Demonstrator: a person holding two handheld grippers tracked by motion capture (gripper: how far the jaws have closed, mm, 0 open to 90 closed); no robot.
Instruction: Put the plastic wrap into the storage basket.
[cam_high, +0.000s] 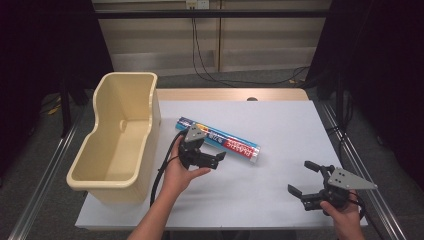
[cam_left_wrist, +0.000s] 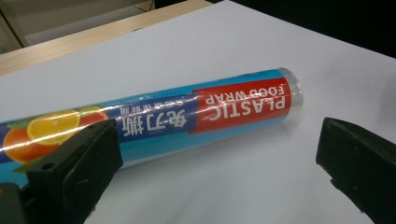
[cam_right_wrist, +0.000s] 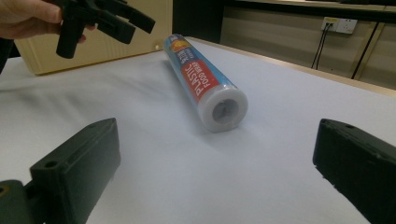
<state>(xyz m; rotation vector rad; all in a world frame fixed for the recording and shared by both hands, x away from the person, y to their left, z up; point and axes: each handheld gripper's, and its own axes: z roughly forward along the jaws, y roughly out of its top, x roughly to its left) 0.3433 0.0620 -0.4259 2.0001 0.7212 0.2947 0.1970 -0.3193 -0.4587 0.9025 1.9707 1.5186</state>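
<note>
Roll of plastic food wrap (cam_high: 218, 139) is lying flat on the white tabletop (cam_high: 280, 200), slanting from near the cream plastic bin (cam_high: 118, 140) down toward table centre; its label end is reading "PLASTIC FOOD WRAP" in the left gripper view (cam_left_wrist: 154, 123). Left gripper (cam_high: 200, 155) is hovering just beside the roll's near side, jaws standing wide apart, nothing between them; judging by that spread, it is lining up to straddle the tube across its width, since a round roll would slip away from a lengthwise pinch. Right gripper (cam_high: 307, 182) is sitting well apart at the table's right front corner, jaws likewise spread wide and holding nothing, its camera looking straight at the roll's open core end (cam_right_wrist: 205, 84), so probably waiting or preparing to steady that end. The bin is standing open-topped at the table's left edge, close to the roll's far end, a likely destination. Nothing is lying between either gripper and the roll; the bin's tall wall is the one obstacle a lift would need to clear. Cables (cam_high: 200, 55) are hanging behind the table, out of reach.
</note>
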